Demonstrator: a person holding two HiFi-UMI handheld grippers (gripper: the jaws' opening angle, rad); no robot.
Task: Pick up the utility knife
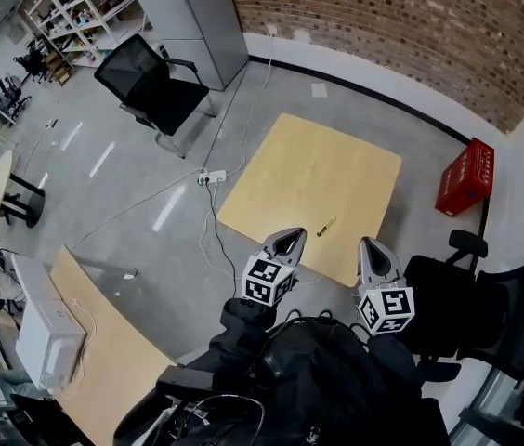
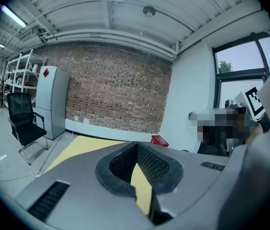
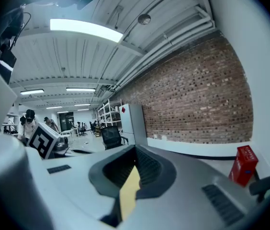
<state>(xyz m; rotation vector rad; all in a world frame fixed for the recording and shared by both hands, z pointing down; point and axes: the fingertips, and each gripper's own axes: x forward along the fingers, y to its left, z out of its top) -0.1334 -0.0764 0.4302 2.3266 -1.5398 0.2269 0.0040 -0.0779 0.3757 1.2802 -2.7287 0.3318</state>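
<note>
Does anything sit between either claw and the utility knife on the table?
Nothing visible does. The utility knife lies alone on the yellow table, ahead of and between the left claw and the right claw. Both claws are shut and empty; only tabletop separates them from it.

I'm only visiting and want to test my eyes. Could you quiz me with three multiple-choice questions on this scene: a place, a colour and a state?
1. Where does the utility knife lie?
A. on the black chair
B. on the tan table
C. inside a crate

2. What colour is the crate by the wall?
A. red
B. blue
C. green

3. How do the left gripper's jaws stand?
A. wide apart
B. shut on the knife
C. shut, with nothing held

Answers:
1. B, the head view shows the knife on the tabletop, near its front edge.
2. A, it is plainly red.
3. C, the left gripper view shows the tips meeting with only the table beyond.
</note>
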